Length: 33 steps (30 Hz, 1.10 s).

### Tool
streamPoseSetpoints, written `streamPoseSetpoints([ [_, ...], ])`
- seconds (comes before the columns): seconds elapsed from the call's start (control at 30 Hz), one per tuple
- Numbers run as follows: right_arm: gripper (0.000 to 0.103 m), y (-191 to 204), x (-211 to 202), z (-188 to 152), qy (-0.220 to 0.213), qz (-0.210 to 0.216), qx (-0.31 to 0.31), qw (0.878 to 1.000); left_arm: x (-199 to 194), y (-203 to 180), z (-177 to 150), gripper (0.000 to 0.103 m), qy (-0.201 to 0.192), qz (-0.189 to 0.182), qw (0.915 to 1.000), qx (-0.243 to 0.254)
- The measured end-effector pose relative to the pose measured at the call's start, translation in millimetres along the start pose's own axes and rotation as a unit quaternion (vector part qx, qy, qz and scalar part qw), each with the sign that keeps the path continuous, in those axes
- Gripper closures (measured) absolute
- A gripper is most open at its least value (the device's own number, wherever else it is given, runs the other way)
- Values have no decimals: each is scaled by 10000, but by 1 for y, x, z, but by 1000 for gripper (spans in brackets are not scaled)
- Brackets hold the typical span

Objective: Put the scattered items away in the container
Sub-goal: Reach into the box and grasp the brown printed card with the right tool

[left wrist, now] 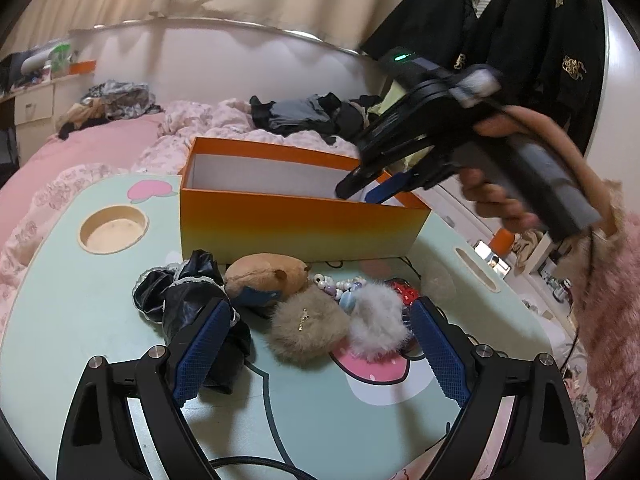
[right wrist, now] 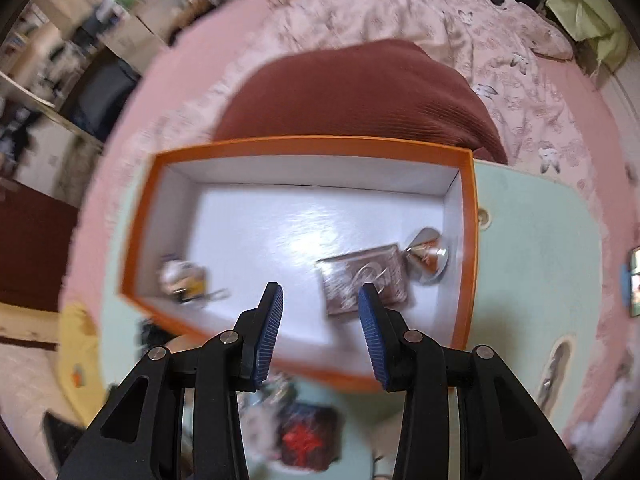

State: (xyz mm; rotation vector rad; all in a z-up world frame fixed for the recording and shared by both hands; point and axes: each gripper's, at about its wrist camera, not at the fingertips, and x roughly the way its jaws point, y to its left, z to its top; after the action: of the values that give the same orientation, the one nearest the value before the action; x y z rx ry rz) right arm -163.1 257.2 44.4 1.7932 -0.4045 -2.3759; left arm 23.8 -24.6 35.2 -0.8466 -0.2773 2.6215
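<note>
Both grippers (left wrist: 316,344) (right wrist: 320,336) gape empty; orange box (right wrist: 474,240) holds card (right wrist: 364,280), cone (right wrist: 426,254), trinket (right wrist: 182,276).

The left gripper (left wrist: 320,344) is pointing gently downward, its jaws standing wide with nothing pressed between them. The right gripper (right wrist: 320,332) (gripped by a hand (left wrist: 496,200)) is tilting steeply down, jaws partly apart and empty.

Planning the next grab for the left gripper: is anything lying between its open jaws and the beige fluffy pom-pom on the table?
Nothing visible does. The beige fluffy pom-pom lies just ahead of the left gripper, between its open jaws, with only bare mint-green table before it. A grey fluffy pom-pom touches its right side.
</note>
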Motion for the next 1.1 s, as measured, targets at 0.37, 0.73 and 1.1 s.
streamPoseSetpoints([
  [0.37,35,4,18,14,475,-997,-433,9929,-5,13,-1,12,-131,-212,9992,-302],
  [0.73,24,16,39,12,934,-939,-820,9878,-6,15,-1,12,-125,-210,9991,-357],
  [1.1,48,4,25,13,455,-842,-566,9938,-6,15,-1,12,-138,-212,9990,-380],
])
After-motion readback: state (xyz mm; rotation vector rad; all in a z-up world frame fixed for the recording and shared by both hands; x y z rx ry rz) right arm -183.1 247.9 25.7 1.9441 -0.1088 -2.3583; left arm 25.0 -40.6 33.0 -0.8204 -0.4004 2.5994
